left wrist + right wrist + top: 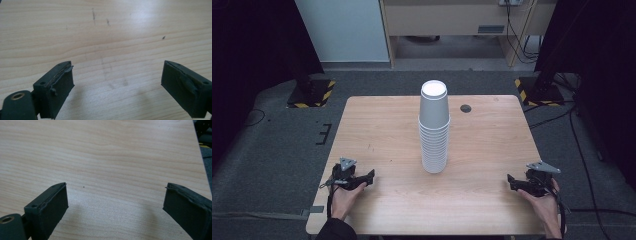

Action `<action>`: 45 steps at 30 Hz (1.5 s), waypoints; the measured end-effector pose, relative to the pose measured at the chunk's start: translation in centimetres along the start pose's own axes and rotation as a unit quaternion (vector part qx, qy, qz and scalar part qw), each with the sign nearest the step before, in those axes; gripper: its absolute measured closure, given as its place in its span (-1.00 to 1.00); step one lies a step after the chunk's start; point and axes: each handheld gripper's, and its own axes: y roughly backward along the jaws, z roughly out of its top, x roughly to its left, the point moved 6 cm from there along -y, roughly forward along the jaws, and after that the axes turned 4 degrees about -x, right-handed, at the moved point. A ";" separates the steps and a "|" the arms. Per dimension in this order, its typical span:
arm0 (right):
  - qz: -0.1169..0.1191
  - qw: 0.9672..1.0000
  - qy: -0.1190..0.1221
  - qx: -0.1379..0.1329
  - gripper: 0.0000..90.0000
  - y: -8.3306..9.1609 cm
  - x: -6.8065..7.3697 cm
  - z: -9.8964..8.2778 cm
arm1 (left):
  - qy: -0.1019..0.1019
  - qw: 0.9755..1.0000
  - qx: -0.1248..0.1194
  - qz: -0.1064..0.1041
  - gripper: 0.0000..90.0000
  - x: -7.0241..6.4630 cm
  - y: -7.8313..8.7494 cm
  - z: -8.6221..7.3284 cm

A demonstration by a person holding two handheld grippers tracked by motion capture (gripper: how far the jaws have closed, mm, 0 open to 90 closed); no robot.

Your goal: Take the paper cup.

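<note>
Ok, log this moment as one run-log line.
phase: idle before reach | left gripper: jaws open, empty, near table edge | right gripper: jaws open, empty | cup stack: upright, table centre, untouched

The table [377,125], filling the middle of the high view, is pale wood with a fine straight grain, smooth with a soft sheen and marked by a few small dark scuffs. The stack of cups [434,127] at the centre of the frame looks like white paper, matt, with thin rolled rims. Each hand-held gripper, the left hand-held gripper [117,85] and the right hand-held gripper [116,207], has matt black jaws of plastic faced with dull, slightly rough rubbery pads, frayed at the edges.
</note>
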 end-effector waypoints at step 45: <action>0.168 0.958 0.045 -0.226 -0.82 6.7 10.7 13.1 | -0.021 0.960 -0.222 -0.171 -0.71 -9.9 9.5 16.6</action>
